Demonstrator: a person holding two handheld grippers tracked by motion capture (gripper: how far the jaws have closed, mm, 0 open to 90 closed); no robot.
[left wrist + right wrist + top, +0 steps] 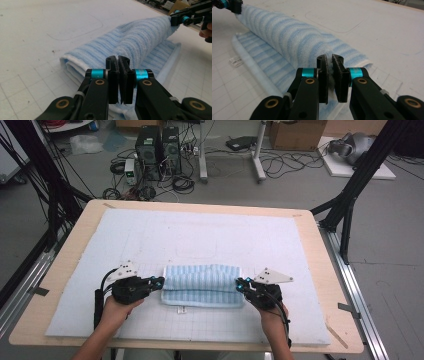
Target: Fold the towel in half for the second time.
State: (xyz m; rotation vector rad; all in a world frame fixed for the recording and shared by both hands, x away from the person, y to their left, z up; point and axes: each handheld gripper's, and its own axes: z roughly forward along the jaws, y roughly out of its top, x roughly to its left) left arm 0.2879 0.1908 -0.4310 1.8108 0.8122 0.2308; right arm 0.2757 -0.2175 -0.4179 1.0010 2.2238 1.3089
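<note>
A light blue striped towel [202, 285] lies folded on the white gridded mat, its upper layer lifted into a hump between both grippers. My left gripper [159, 281] pinches the towel's left end; in the left gripper view the jaws [119, 65] are shut on a fold of the towel [140, 42]. At the towel's right end my right gripper [240, 284] grips the cloth too. The right gripper view shows its jaws [330, 65] closed with blue fabric squeezed between the pads, and the towel [287, 37] stretching away toward the other gripper [227, 5].
The white mat [150, 235] covers most of the wooden table [325, 270], with a faint outlined rectangle [195, 242] behind the towel. A small white label [181, 310] pokes out at the towel's near edge. Computers and cables lie on the floor beyond.
</note>
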